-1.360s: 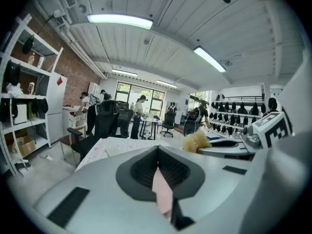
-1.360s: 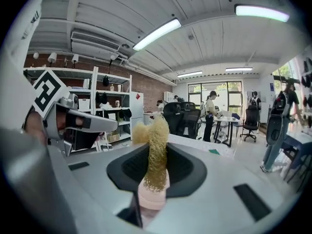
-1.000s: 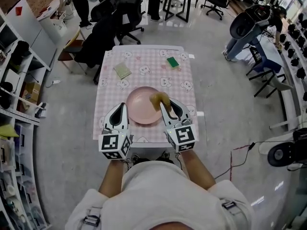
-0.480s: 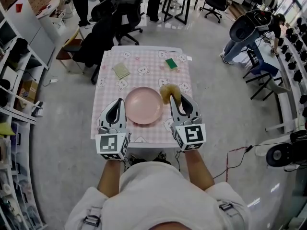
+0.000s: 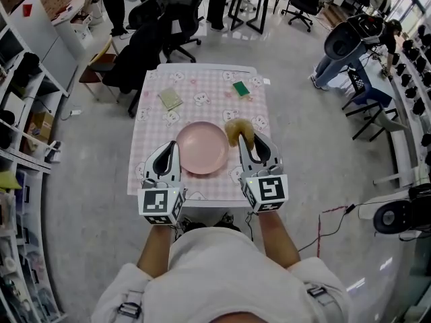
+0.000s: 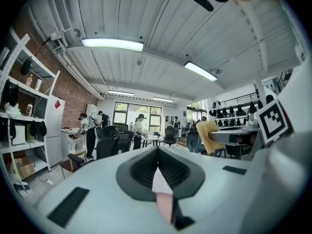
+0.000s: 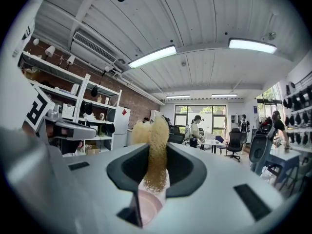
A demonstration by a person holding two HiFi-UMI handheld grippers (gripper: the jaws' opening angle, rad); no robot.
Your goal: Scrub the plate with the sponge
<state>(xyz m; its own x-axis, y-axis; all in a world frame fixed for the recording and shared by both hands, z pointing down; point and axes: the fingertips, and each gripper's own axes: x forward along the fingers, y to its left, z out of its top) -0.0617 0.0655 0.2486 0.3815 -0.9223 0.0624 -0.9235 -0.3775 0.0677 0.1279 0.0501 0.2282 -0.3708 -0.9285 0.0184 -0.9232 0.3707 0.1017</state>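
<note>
1. A pink plate (image 5: 201, 150) sits on the checked-cloth surface (image 5: 215, 106), nearer the person's edge than the far one. Open cloth stretches beyond it. Grey floor (image 5: 101, 200) lies clear along both long sides of the surface.
2. Toward the far edge, a green sponge (image 5: 241, 88) rests at the right and a tan pad (image 5: 171, 99) at the left. Both are well apart from the plate.
3. The right gripper (image 5: 246, 143) has its fingers clamped on a yellow sponge (image 5: 237, 129), held just beside the plate's right rim and off the plate. The right gripper view shows the sponge pinched upright between the fingers, with a sliver of the pink plate below it.
4. The left gripper (image 5: 167, 151) has its fingers pressed together on nothing, just outside the plate's left rim. Its own view shows only a thin slit between them.
5. The head view does not settle whether the sponge touches the cloth. The marker cubes and gripper bodies cover much of the surface's near edge.
6. Both grippers point away from the person, roughly parallel and flanking the plate, with bare forearms reaching out from the torso. Their cameras look level across the room, with much ceiling in frame.
</note>
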